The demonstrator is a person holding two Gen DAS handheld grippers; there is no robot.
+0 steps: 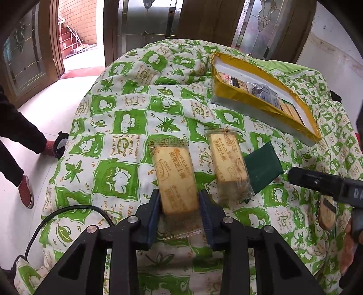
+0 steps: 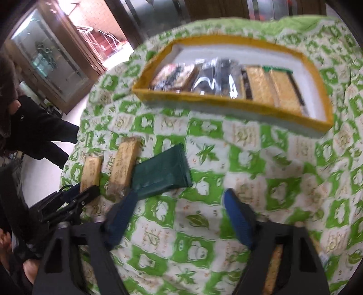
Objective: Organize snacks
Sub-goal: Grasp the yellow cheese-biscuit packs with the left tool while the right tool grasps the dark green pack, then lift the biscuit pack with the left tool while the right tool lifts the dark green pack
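Note:
My left gripper [image 1: 179,197] is shut on the near end of a tan cheese cracker packet [image 1: 175,179] lying on the green-and-white cloth [image 1: 118,145]. A second cracker packet [image 1: 229,163] lies just to its right, and a dark green packet [image 1: 263,168] lies beside that. In the right wrist view my right gripper [image 2: 181,199] stands open over bare cloth with nothing between its fingers. The green packet [image 2: 161,174] lies just ahead of its left finger [image 2: 123,211]. The yellow-rimmed box [image 2: 226,104] farther back holds several wrapped snacks.
Another cracker packet [image 2: 273,267] lies close under the right gripper's body. A person in dark clothes and red shoes [image 1: 26,192] stands on the floor at the left. Wooden glass-panelled doors [image 1: 204,20] rise behind the table. A black cable [image 1: 68,213] hangs off the cloth's near left edge.

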